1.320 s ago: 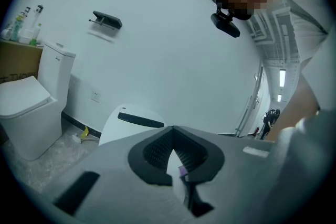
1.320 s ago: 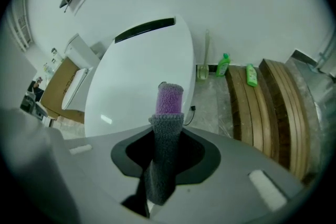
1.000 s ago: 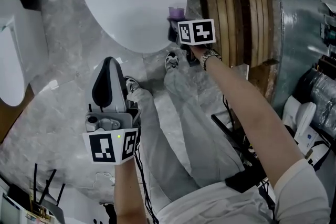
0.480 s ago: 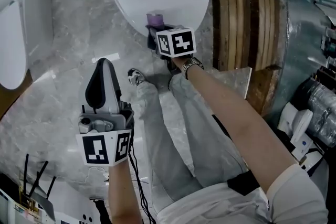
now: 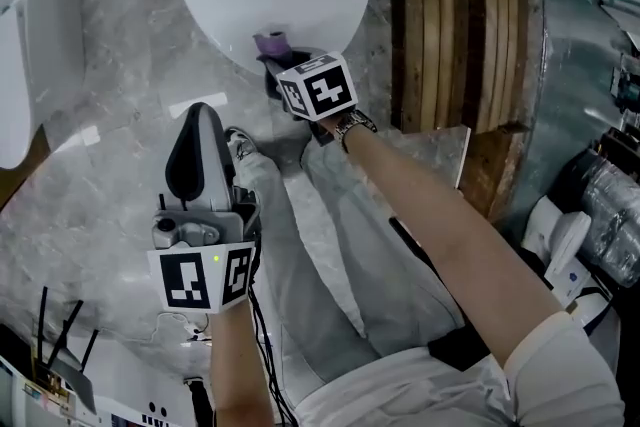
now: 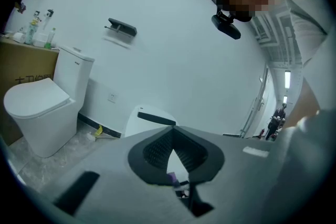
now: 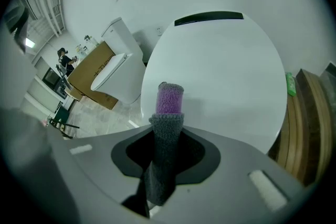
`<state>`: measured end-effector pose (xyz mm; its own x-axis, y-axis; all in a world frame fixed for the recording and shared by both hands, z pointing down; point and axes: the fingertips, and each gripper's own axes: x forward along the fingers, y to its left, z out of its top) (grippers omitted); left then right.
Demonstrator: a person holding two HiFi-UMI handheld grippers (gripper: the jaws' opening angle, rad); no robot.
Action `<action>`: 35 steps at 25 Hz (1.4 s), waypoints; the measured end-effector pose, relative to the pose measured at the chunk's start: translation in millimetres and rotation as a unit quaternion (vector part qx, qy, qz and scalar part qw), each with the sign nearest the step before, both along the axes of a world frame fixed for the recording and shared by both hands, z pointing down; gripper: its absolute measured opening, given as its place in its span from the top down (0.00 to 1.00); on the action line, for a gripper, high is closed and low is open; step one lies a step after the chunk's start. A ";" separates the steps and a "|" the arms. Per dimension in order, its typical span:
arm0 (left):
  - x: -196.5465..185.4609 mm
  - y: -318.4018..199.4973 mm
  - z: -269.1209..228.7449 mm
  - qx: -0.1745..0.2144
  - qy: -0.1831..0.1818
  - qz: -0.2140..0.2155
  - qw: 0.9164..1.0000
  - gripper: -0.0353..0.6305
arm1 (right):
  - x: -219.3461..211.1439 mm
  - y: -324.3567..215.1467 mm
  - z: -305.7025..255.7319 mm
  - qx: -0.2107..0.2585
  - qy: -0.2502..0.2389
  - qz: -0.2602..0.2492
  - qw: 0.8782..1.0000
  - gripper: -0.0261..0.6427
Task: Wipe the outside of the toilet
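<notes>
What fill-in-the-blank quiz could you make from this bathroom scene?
1. The right gripper is shut on a rolled cloth that is grey and ___.
2. The closed toilet lid just beyond that cloth is ___ in colour.
3. The left gripper holds ___.
Missing words: purple; white; nothing.

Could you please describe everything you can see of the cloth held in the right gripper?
The cloth is a soft, knitted-looking roll, grey with a purple tip. The right gripper is shut on its grey part, and the tip sticks out toward the front edge of the white toilet lid; contact with the lid cannot be told.
</notes>
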<state>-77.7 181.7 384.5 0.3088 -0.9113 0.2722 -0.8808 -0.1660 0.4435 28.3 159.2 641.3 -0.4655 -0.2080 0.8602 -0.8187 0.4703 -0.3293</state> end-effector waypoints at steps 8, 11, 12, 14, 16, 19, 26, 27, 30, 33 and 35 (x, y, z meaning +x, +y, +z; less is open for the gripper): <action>68.7 -12.9 2.1 -0.005 -0.008 0.001 1.000 0.94 | 75.2 -3.7 4.2 -0.007 -0.008 -0.009 1.000 0.82; 95.3 -19.8 2.4 -0.005 -0.006 0.005 1.000 0.94 | 104.0 -13.5 5.0 -0.009 -0.009 -0.010 1.000 0.82; 104.1 -22.1 2.0 -0.005 -0.005 0.007 1.000 0.94 | 113.0 -16.4 5.2 -0.010 -0.008 -0.010 1.000 0.82; 121.2 -27.0 1.1 -0.004 -0.002 0.011 1.000 0.94 | 131.7 -21.0 6.9 -0.013 -0.004 -0.008 1.000 0.82; 135.7 -31.5 0.8 -0.003 0.001 0.018 1.000 0.94 | 151.1 -25.3 9.4 -0.018 0.005 0.003 1.000 0.82; 148.4 -35.3 1.1 -0.002 0.003 0.027 1.000 0.94 | 189.2 -28.6 15.6 -0.024 0.042 0.030 0.998 0.82; 139.8 -26.8 2.8 -0.004 0.005 0.042 0.999 0.94 | 266.9 1.5 16.8 -0.047 0.106 0.083 0.990 0.82; 135.0 -24.5 2.2 -0.004 0.005 0.043 0.999 0.94 | 266.7 8.3 16.5 -0.050 0.110 0.085 0.989 0.82; 116.1 -17.6 -1.0 -0.001 0.004 0.049 0.999 0.94 | 238.1 28.8 14.6 -0.062 0.099 0.088 0.989 0.82; 91.5 -10.4 -3.2 0.001 0.000 0.055 0.998 0.94 | 173.6 49.3 10.8 -0.074 0.065 0.077 0.992 0.82; 72.3 -5.3 -5.7 0.002 -0.003 0.057 0.998 0.94 | 122.1 63.5 7.7 -0.084 0.040 0.069 0.993 0.82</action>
<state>-5.3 176.4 378.8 0.4092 -0.8716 0.2700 -0.8583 -0.2673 0.4381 150.3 222.6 649.0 -0.3718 -0.1153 0.9211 -0.8981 0.2957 -0.3255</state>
